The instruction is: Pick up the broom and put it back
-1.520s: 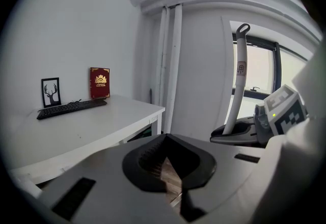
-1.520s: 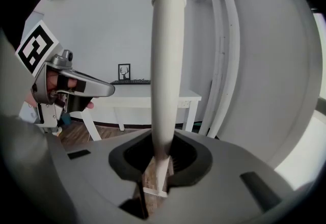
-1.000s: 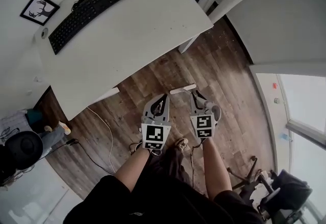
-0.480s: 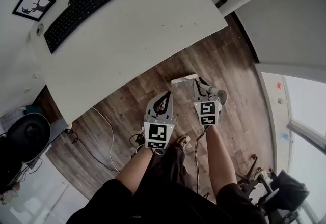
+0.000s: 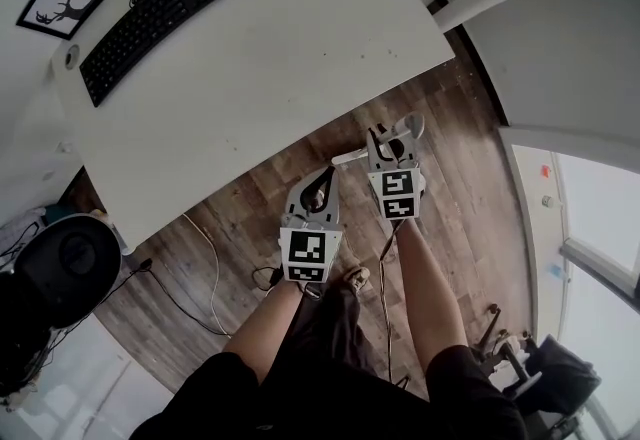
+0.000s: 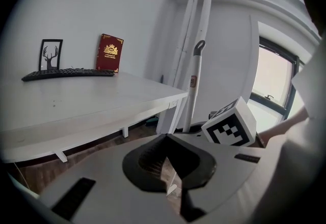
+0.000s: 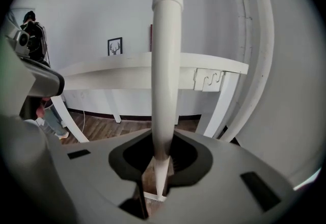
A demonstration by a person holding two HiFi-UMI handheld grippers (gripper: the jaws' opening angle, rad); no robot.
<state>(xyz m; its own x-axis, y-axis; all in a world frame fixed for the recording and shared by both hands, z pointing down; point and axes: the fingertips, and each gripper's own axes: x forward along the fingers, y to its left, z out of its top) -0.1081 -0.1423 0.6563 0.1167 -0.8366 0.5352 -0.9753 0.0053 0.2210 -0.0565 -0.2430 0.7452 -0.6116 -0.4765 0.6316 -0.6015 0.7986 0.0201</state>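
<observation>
The right gripper [image 7: 162, 141] is clamped on the broom [image 7: 165, 55], its jaws pressed to either side of the white pole low on its length. The pole runs straight up to 12 o'clock in the right gripper view. It is slim where it is gripped and widens into a thicker white sleeve higher up. A short white cross-piece shows at its low end, below the jaws.

From the left gripper view the broom stands upright at 1 o'clock. A grey grip tops it and a small label sits part-way down the pole. The right gripper's marker cube is at its foot.

The left gripper [image 6: 166, 141] has its jaws together with nothing in them. In the head view it sits at 7 o'clock of the right gripper, the two close but apart, over the wood floor [image 5: 450, 188].

A white desk [image 5: 250, 78] fills the 11 o'clock part of the head view. It carries a black keyboard [image 5: 165, 13] near its far edge. A framed stag print [image 5: 58, 4] and a red book [image 6: 109, 53] stand by the wall. A cable [image 5: 205, 258] trails on the floor at 9 o'clock of the left gripper.
</observation>
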